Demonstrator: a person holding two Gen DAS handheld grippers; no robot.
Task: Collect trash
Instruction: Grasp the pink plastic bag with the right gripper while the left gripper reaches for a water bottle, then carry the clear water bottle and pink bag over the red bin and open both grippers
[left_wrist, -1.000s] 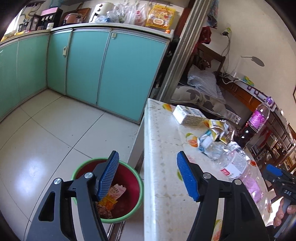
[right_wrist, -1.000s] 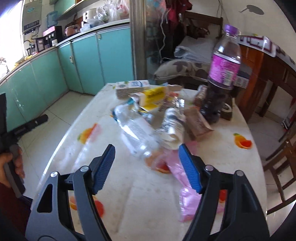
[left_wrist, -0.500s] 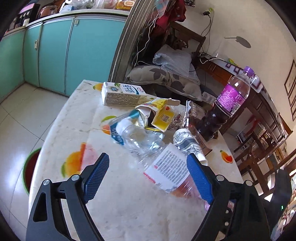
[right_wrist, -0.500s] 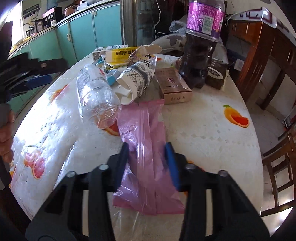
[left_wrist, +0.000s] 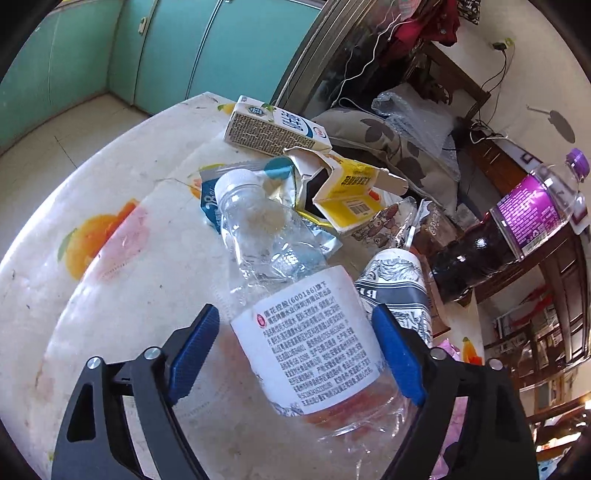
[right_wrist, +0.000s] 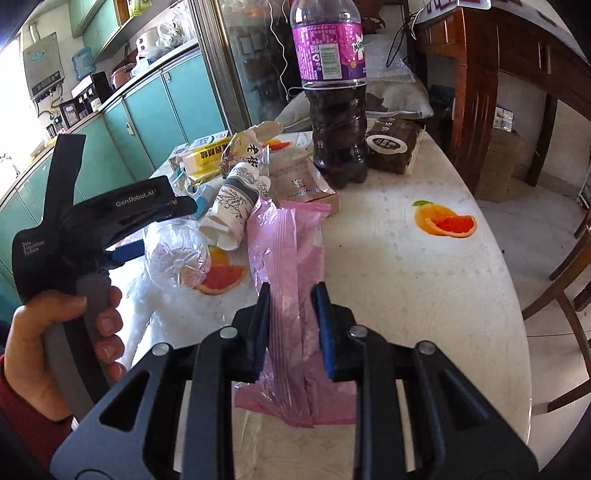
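A round, fruit-patterned surface (right_wrist: 424, 280) is seen still strewn with rubbish, so the collecting is judged to be far from finished. A tall purple-labelled soda bottle (right_wrist: 332, 92), partly full of dark drink, is left upright at the far side beside a dark packet (right_wrist: 395, 147); whether it counts as trash cannot be told. A clear plastic bottle (left_wrist: 291, 314) is shown lying on its side, bracketed by the left hand-held gripper (left_wrist: 299, 339): its jaws have just been closing in, but a gap is visible on the left side, so the bottle is not yet gripped. A pink plastic bag (right_wrist: 291, 291) is held at the near edge by the right hand-held gripper (right_wrist: 291, 325), whose blue pads are pinched tightly onto it. Left untouched in the heap are a white carton (left_wrist: 273, 129), a torn yellow box (left_wrist: 351, 188), a patterned paper cup (right_wrist: 236, 203) and a small pink box (right_wrist: 306, 184). No bin is visible in either view.
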